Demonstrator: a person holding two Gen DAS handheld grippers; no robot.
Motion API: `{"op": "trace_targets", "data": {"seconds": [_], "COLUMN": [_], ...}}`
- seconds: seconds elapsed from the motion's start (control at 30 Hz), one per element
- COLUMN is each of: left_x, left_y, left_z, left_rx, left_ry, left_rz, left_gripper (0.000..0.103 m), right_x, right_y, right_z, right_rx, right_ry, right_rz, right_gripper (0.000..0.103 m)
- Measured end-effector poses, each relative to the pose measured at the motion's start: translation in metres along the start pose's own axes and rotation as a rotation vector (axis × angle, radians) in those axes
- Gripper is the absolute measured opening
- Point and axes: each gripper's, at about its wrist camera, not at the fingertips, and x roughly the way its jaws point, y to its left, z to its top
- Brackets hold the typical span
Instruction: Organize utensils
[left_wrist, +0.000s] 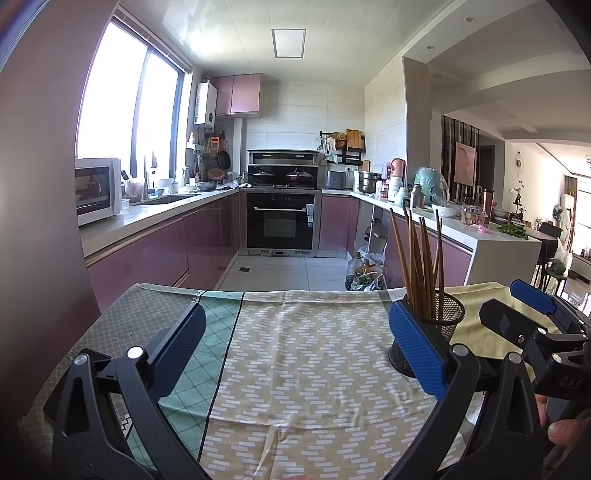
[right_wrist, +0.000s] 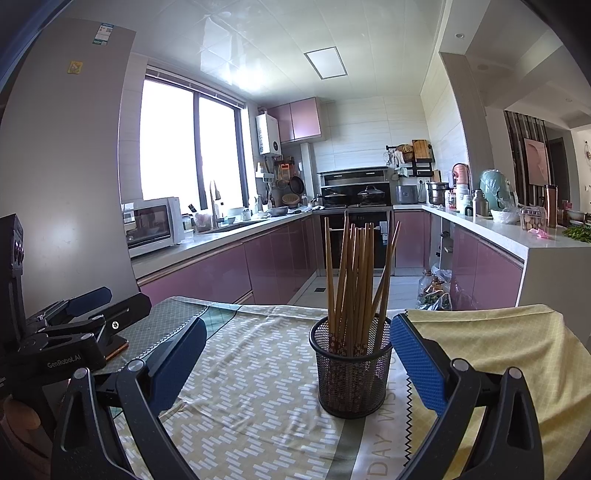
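Pink-cabinet kitchen behind a cloth-covered table (right_wrist: 258, 387). Near its middle, a black mesh holder (right_wrist: 351, 369) standing upright, packed with wooden chopsticks (right_wrist: 354, 277) fanned slightly outward. Right claw (right_wrist: 295, 362) spread wide and empty, holder just ahead between its blue pads. Left claw (left_wrist: 295, 354) also spread wide, empty, holder beside its right pad. No loose utensils visible, so probably finished. If moving the holder: grip low on the mesh, keep level, avoid tipping the sticks.

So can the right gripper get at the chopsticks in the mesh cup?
Probably yes: the right gripper is open, and the chopsticks stand in the mesh cup between its fingers with nothing in front.
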Motion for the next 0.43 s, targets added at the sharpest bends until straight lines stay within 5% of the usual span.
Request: {"op": "trace_targets", "data": {"seconds": [0.23,0.43], "left_x": [0.008,0.036], "left_y": [0.003,0.026], "left_z": [-0.004,-0.016], "left_rx": [0.002,-0.024], "left_ry": [0.047,0.195], "left_rz": [0.003,0.026], "left_gripper": [0.097,0.097], "right_x": [0.003,0.040], "right_y": [-0.024,-0.117], "right_z": [-0.005,-0.031], "right_rx": [0.003,0.076], "right_ry": [0.048,0.387], "right_rz": [-0.065,-0.301], "right_gripper": [0.096,0.096]}}
